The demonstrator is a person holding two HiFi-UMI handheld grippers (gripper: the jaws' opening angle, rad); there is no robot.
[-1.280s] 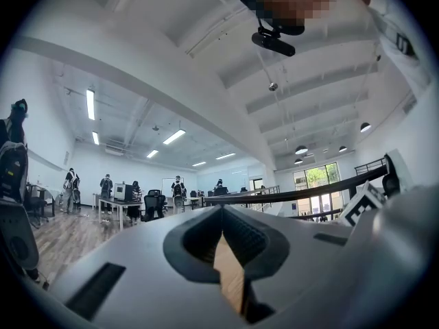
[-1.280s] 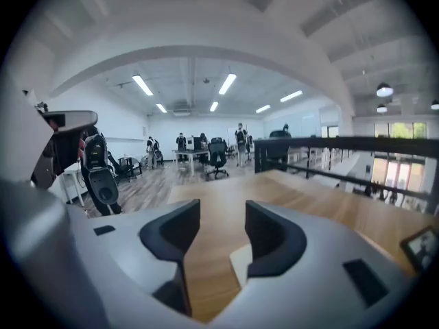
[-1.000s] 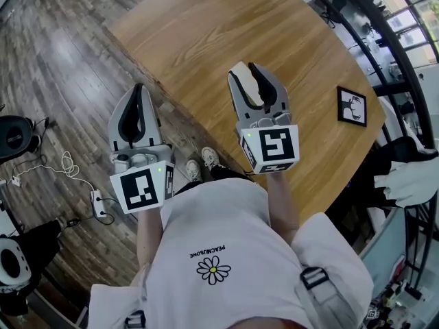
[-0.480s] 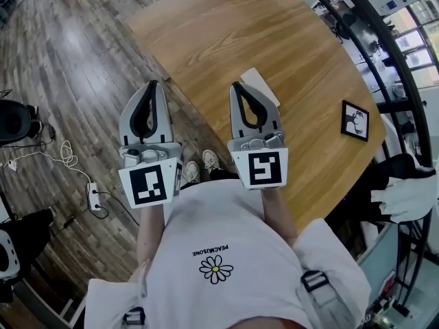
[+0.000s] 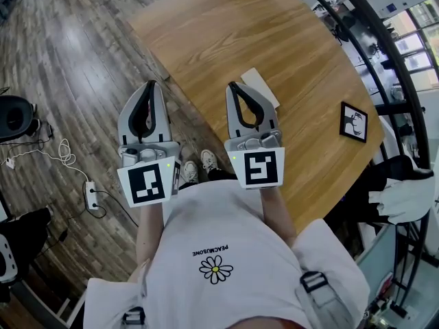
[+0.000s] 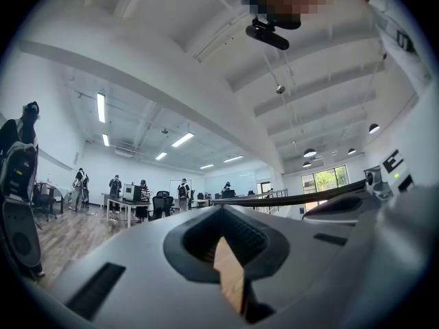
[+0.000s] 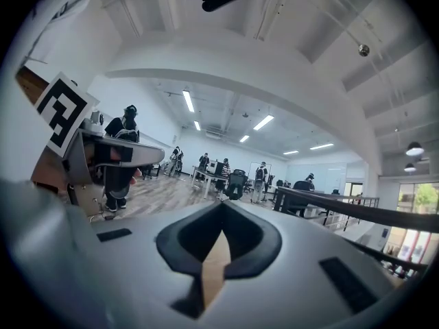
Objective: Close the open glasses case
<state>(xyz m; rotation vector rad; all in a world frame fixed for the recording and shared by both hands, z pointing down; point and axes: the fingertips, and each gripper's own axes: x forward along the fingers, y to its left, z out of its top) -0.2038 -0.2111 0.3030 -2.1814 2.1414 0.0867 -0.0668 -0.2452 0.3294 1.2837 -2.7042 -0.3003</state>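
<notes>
The cream glasses case [image 5: 260,88] lies flat on the wooden table [image 5: 226,26] near its front edge, and its lid looks down. My right gripper [image 5: 234,87] is shut with nothing in it; its tips are just left of the case, apart from it. My left gripper [image 5: 151,86] hangs shut and empty over the floor, off the table's edge. In the right gripper view the right gripper [image 7: 222,204] shows its jaws closed together, and the case is not seen there. The left gripper [image 6: 221,208] shows the same in the left gripper view.
A small black-framed card [image 5: 354,122] lies on the table at the right. Railings and a white cloth [image 5: 405,197] are past the table's right side. Cables and a power strip [image 5: 89,196] lie on the wood floor at the left, beside a black object [image 5: 14,118].
My right gripper had the cream case between open jaws; it has let go, shut and drawn back left. The case now lies flat on the table. The left gripper barely moved.
</notes>
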